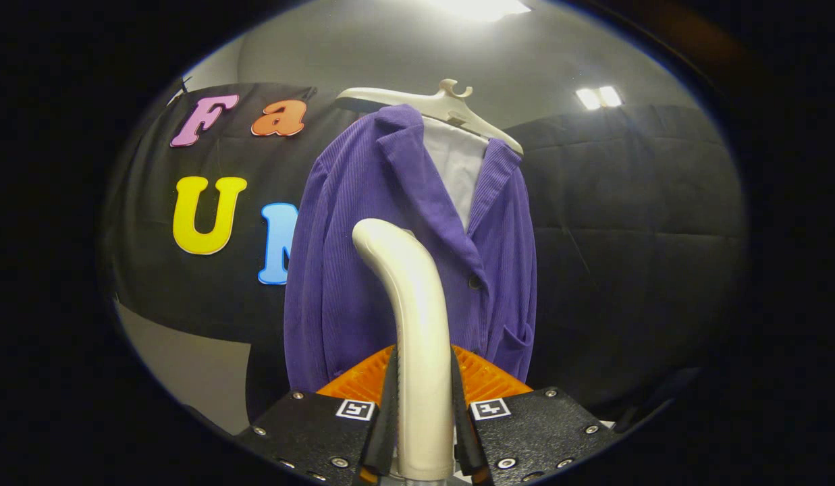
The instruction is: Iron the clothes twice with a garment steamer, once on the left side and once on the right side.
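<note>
The gripper [422, 418] is clamped on the garment steamer [417, 337] handle at lower centre, its head curving up before the purple jacket [363, 270] hanging on a hanger [451, 104] at centre frame. Neither side looks steamed yet, judging by the gap; open room lies right and left of the jacket

We see a white hanger [451, 104] up top | a black quilted cloth wall [626, 223] behind | two ceiling lights [598, 97] glowing | pale floor [187, 371] below the cloth
</note>
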